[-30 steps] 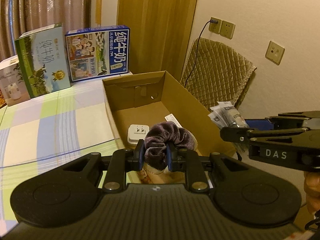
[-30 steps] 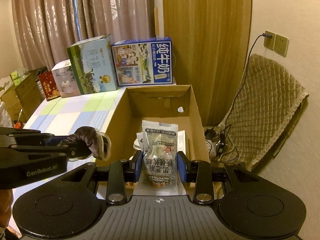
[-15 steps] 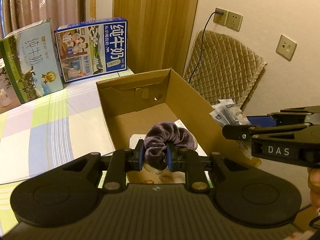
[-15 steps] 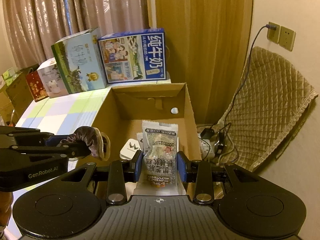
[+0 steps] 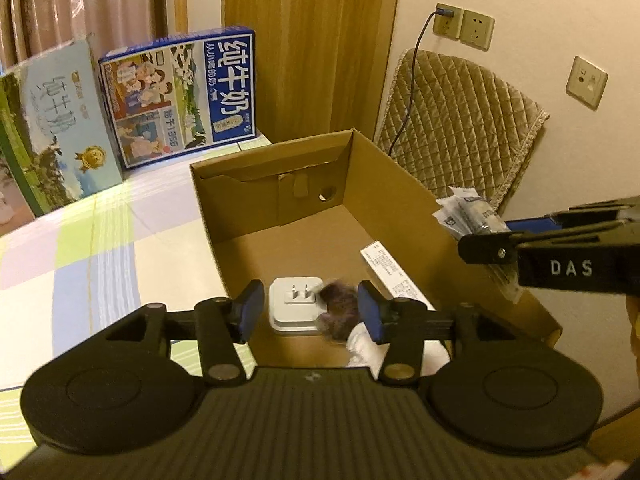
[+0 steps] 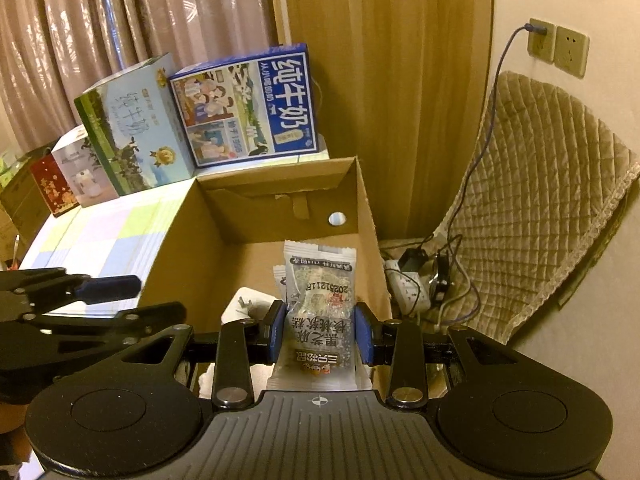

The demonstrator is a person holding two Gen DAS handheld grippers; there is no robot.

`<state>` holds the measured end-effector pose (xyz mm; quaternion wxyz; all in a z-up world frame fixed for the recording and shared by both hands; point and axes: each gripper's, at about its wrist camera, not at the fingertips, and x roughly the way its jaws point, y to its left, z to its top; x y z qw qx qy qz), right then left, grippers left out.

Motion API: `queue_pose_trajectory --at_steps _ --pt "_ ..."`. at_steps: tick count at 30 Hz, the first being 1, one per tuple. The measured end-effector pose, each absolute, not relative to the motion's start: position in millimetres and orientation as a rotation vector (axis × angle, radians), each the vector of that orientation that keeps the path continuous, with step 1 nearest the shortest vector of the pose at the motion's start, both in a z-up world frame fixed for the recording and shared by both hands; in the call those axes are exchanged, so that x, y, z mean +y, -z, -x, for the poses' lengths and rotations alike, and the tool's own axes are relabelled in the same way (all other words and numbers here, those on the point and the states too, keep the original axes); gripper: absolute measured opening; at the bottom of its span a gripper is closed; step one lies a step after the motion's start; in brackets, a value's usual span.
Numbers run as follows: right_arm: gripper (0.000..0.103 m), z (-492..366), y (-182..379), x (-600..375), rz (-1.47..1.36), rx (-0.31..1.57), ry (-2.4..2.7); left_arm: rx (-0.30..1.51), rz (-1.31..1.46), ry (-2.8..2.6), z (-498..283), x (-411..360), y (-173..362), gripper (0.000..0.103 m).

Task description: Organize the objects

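Right gripper (image 6: pixel 319 334) is clamped on a clear snack packet (image 6: pixel 319 312); the printed date reads "20251211", plus black Chinese characters and a brown label strip low down. In the left wrist view its side reads "DAS". The packet stands upright between the blue pads (image 6: pixel 277 332), over the near end of the open cardboard box (image 6: pixel 368 216). Left gripper (image 5: pixel 311 312) is released, jaws spread wide, nothing between them; it sits above the box's near end. Just ahead of and below its right pad, a purple furry scrunchie (image 5: pixel 340 314) shows blurred inside the box, touching or overlapping the white plug adapter (image 5: pixel 294 304), whose 2 flat prongs point up. A white something lies under the scrunchie at the near edge, unclear what. A white printed leaflet (image 5: pixel 390 272) lies along the box floor on the right, text too small to read. Box far wall has a round hole and a folded tab. Beyond the box, to the left, a blue milk carton case (image 6: pixel 250 106) reads "纯牛奶" and "1955"; beside it a green-and-pale-blue case (image 6: pixel 134 124), also "纯牛奶". Further left are a white box (image 6: pixel 78 172) and a red box (image 6: pixel 50 186). All of them sit on a checked tablecloth (image 5: pixel 92 240). Right of the box is a quilted chair (image 6: pixel 536 200) with a power strip (image 6: pixel 408 290) and cables below.
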<state>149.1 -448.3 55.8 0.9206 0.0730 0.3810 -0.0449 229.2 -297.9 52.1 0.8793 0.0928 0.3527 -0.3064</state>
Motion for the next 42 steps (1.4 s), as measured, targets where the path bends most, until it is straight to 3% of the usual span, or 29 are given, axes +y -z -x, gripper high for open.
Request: queue_pose_trajectory --at_steps 12,18,26,29,42 --pt "0.035 -158 -61 -445 -0.223 0.736 0.028 0.728 -0.154 0.601 -220 -276 -63 0.050" --pt "0.046 -149 -75 -447 -0.263 0.694 0.029 0.720 -0.137 0.574 -211 -262 -70 0.065" --pt "0.059 -96 -98 -435 -0.253 0.679 0.044 0.690 -0.081 0.537 -170 -234 -84 0.097" --pt "0.066 -68 -106 -424 -0.246 0.668 0.052 0.673 -0.064 0.523 -146 -221 -91 0.102" --pt "0.092 32 -125 -383 -0.177 0.649 0.062 0.627 0.000 0.467 -52 -174 -119 0.102"
